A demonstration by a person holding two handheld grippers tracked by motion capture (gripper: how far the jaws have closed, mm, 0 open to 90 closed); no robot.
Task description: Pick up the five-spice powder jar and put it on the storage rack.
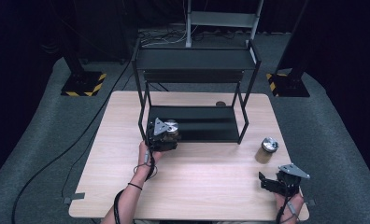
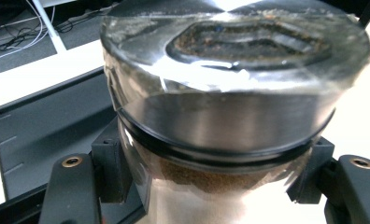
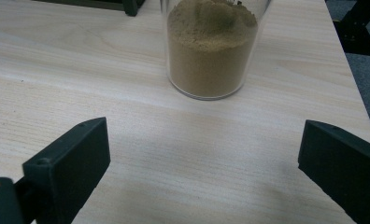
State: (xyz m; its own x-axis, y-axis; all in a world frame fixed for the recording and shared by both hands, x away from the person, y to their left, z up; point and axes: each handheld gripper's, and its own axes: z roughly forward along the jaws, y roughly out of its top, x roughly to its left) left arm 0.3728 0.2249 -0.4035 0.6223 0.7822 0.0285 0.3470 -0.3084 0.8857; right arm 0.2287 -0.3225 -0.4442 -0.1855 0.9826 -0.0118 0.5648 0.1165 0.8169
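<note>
- Left tool (image 1: 167, 136) clamped on a spice jar (image 2: 230, 116), jaws gripping the glass just below the metal lid; jar sits at the near left corner of the black rack's (image 1: 192, 122) lower shelf.
- Step in hand, as I read it: placing this jar on the shelf, or lifting it off; cannot tell which.
- Right tool (image 3: 197, 168) wide, nothing between the jaws, resting near the right edge of the tabletop (image 1: 197, 172).
- Second jar (image 1: 267, 149) of tan powder stands just beyond it, apart.
- Next move likely calls for a steady, upright jar clear of the rack's front post.

Left tongs (image 1: 170, 133) clamped tight; right tongs (image 1: 267, 179) spread wide.
</note>
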